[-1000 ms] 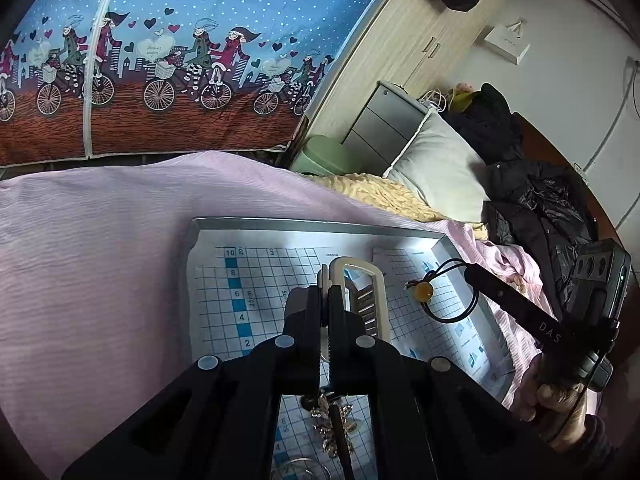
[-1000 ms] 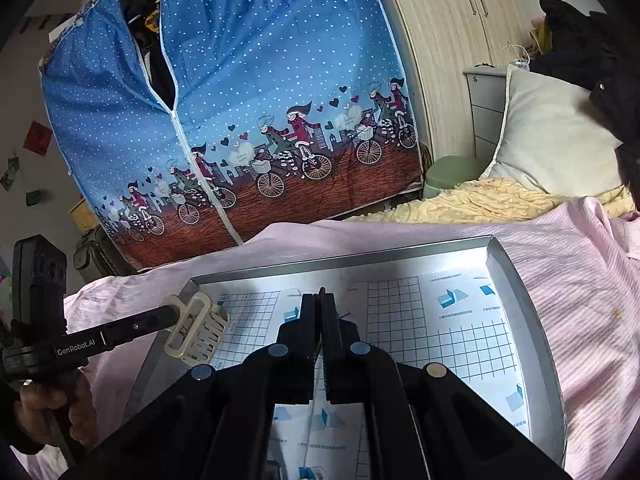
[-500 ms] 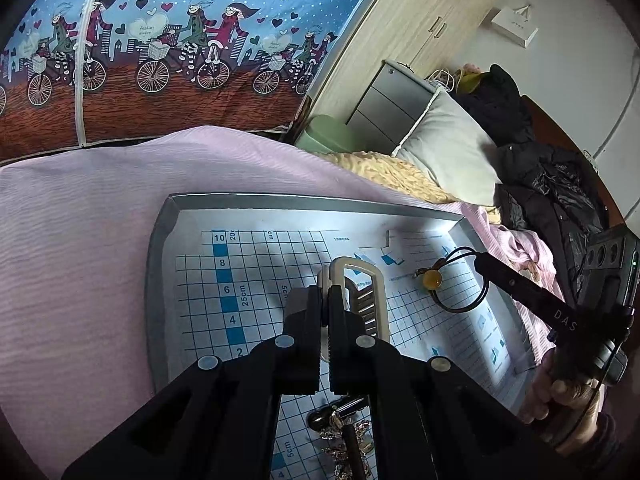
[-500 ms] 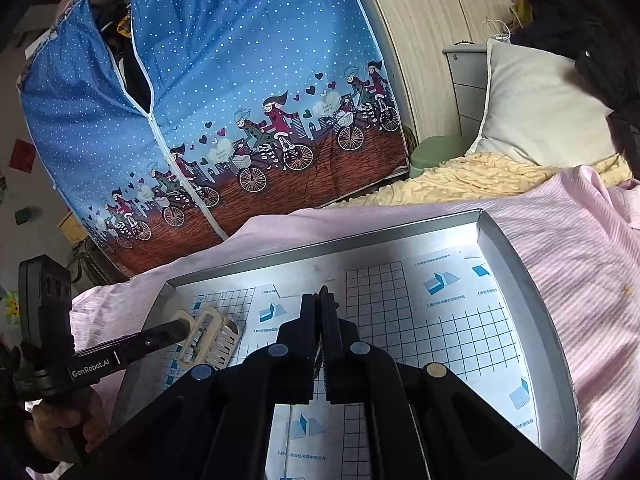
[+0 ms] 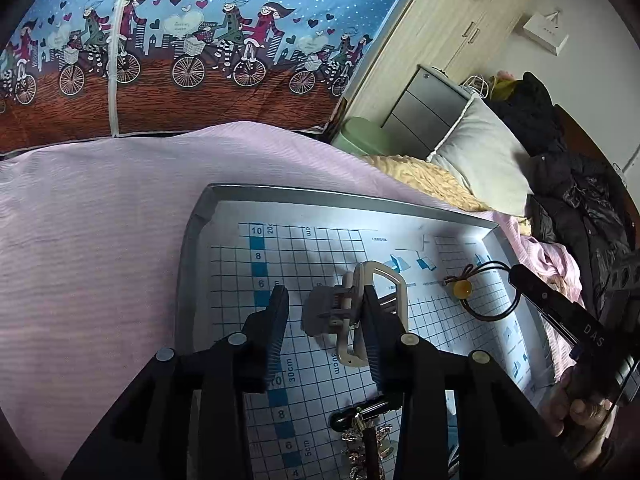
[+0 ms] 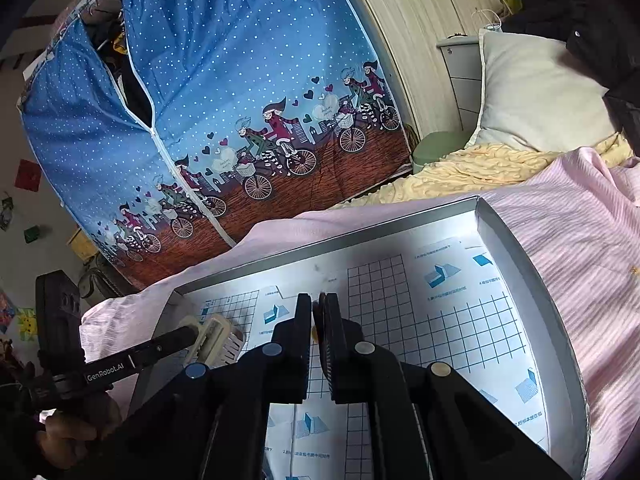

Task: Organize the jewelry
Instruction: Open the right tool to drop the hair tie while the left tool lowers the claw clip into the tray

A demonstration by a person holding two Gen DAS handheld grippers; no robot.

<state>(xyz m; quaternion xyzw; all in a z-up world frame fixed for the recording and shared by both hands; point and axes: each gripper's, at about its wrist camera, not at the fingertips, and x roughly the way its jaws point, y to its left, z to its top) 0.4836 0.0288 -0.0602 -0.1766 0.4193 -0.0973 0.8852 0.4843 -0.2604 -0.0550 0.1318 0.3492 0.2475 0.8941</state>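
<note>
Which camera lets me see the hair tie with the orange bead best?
The left wrist view. There the black hair tie hangs from the right claw, its whole loop and the orange bead showing above the tray. In the right wrist view the claw's own fingers hide it almost completely.

A home bedroom: pink-sheeted bed (image 5: 100, 216), pillow (image 6: 536, 96), fabric wardrobe (image 6: 224, 80) (cartoon cyclists), wooden closet (image 6: 420, 20).
</note>
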